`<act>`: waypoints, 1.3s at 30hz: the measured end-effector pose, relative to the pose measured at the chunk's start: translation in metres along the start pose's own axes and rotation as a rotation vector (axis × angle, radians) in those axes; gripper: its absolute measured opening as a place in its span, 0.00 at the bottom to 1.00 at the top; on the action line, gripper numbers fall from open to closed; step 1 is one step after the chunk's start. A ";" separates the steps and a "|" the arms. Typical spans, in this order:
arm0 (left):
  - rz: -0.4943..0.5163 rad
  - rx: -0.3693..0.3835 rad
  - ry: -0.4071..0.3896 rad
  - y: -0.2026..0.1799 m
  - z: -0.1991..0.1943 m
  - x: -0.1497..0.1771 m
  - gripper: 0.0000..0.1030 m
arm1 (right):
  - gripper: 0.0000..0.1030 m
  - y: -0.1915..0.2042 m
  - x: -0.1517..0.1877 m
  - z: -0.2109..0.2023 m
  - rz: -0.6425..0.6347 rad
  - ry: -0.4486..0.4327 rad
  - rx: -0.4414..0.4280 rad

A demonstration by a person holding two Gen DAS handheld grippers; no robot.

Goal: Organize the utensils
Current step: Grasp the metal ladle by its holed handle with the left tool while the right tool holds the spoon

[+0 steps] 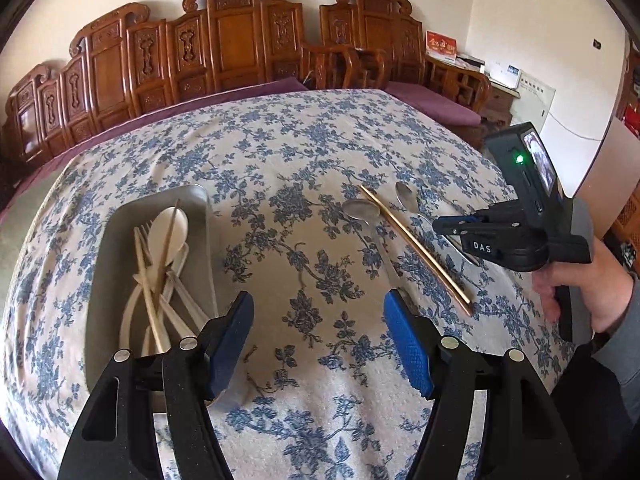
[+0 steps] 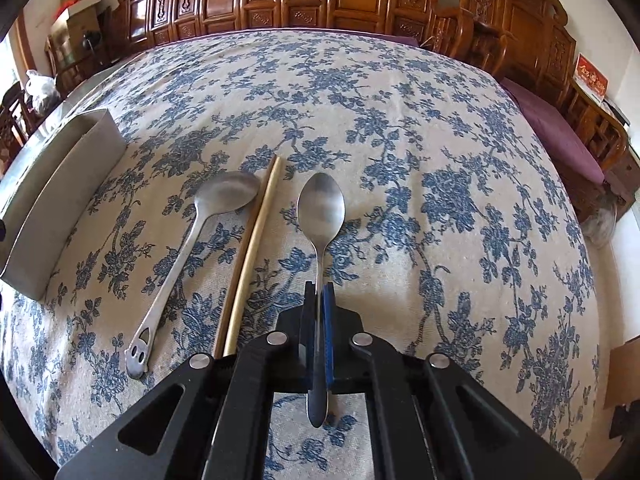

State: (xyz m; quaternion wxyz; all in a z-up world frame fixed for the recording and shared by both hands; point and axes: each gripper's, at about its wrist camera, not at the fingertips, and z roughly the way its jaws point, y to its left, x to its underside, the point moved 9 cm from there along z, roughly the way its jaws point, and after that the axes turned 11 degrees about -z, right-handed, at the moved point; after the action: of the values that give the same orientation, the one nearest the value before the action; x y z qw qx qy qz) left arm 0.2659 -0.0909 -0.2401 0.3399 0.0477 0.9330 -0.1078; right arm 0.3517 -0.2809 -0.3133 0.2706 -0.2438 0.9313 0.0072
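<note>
A grey metal tray (image 1: 200, 200) lies on the floral-clothed worktop (image 1: 312, 152), holding pale spoons (image 1: 170, 224), a pale fork (image 1: 146, 228) and loose chopsticks (image 1: 150, 300) heaped lengthwise. Well apart from it, three pieces lie side by side on the cloth. A broad steel spoon (image 2: 192, 236) rests bowl up, its handle end pierced with holes. Just beside it lies a pair of golden chopsticks (image 2: 252, 248), close together and parallel. Next comes a slimmer steel spoon (image 2: 321, 208), bowl up, its handle pinched between the pads of the right tool (image 2: 318, 300).
</note>
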 end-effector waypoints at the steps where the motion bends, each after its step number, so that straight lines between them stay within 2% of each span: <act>1: -0.002 0.004 0.004 -0.002 0.002 0.000 0.63 | 0.04 -0.003 0.001 -0.002 0.005 -0.004 0.002; 2: -0.004 0.008 0.011 -0.004 0.006 0.000 0.63 | 0.00 -0.007 0.001 -0.004 0.013 -0.012 0.006; 8: 0.029 0.009 0.045 -0.021 0.032 -0.002 0.63 | 0.01 -0.020 0.006 -0.009 0.046 -0.027 -0.004; 15: 0.044 -0.001 0.059 -0.029 0.054 -0.010 0.63 | 0.02 -0.019 -0.001 -0.010 0.053 -0.066 -0.048; 18: 0.040 -0.005 0.063 -0.028 0.058 -0.011 0.63 | 0.06 -0.012 -0.004 -0.005 0.033 -0.055 -0.061; 24: 0.040 -0.015 0.075 -0.025 0.064 -0.011 0.63 | 0.07 -0.001 -0.010 0.007 -0.022 -0.023 -0.041; 30: 0.037 -0.016 0.083 -0.026 0.068 -0.014 0.63 | 0.04 -0.001 -0.010 0.009 -0.025 0.009 -0.034; 35: 0.048 -0.022 0.087 -0.028 0.071 -0.017 0.63 | 0.03 -0.005 -0.008 0.008 -0.019 0.000 -0.034; 39: 0.048 -0.026 0.088 -0.029 0.073 -0.017 0.63 | 0.04 -0.012 -0.012 -0.001 0.016 -0.043 -0.050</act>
State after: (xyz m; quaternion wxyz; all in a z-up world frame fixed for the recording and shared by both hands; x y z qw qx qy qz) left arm 0.3196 -0.1366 -0.2787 0.3018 0.0706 0.9469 -0.0854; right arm 0.3655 -0.2865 -0.3055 0.2841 -0.2429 0.9267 0.0379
